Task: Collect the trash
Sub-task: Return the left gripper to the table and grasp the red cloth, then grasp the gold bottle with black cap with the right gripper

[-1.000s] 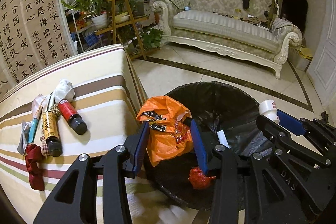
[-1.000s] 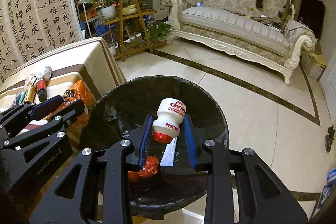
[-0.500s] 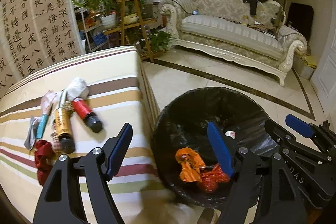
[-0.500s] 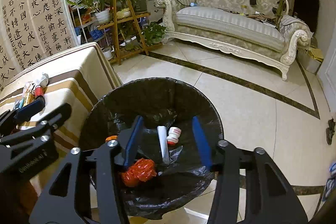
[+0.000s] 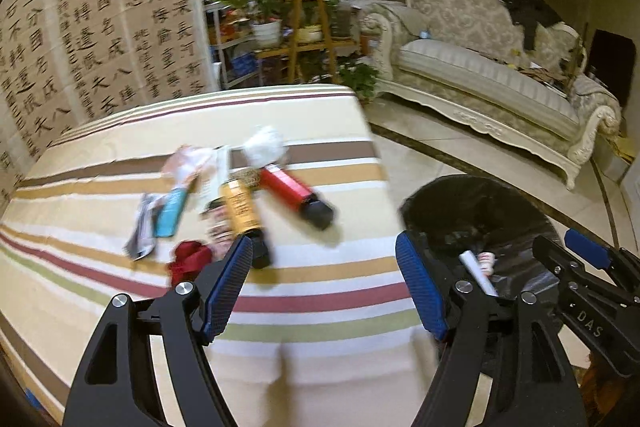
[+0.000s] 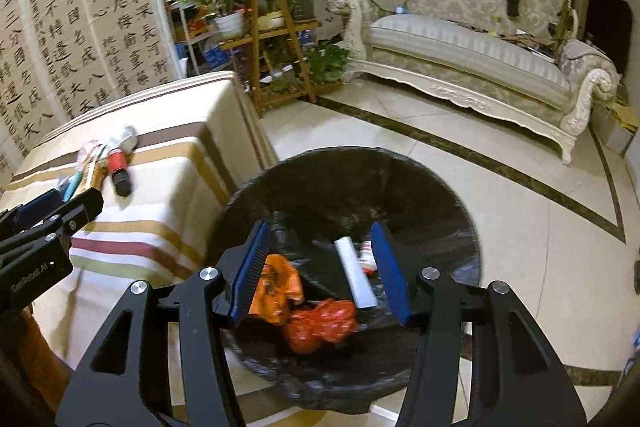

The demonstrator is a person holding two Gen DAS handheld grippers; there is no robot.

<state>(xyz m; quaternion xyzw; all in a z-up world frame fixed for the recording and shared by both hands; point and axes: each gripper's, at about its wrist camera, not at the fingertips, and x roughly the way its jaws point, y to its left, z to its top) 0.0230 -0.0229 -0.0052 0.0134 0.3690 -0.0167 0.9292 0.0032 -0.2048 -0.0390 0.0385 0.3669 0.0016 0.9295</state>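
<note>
Left gripper (image 5: 324, 279) hangs over the striped tablecloth (image 5: 320, 307), blue-padded jaws spread wide and nothing between them, just cloth showing in the gap. Up at eleven o'clock from its tips lies the litter on the table: a yellow-labelled bottle with a black cap (image 5: 242, 215), and just beside it, toward one o'clock, a red bottle with a black cap (image 5: 294, 193) with a white crumpled tissue (image 5: 265, 145) touching its upper end. At ten o'clock sit a teal flat wrapper (image 5: 170, 213) and a grey foil wrapper (image 5: 141, 231), and a dark red crumpled wrapper (image 5: 190, 261) sits just off the left jaw.

Over to the right gripper (image 6: 320, 267): it hovers above the round bin lined with a black plastic bag (image 6: 420, 187), jaws parted about halfway, empty too. Down inside the bin, an orange crumpled plastic bag (image 6: 280, 285) lies at seven o'clock, a red crumpled bag (image 6: 324, 323) at six, a white flat stick-like piece (image 6: 356, 277) near the middle, and a small white bottle with red print (image 6: 367, 257) touching it at one o'clock. The bin stands on the tiled floor, just beside the table's edge.
</note>
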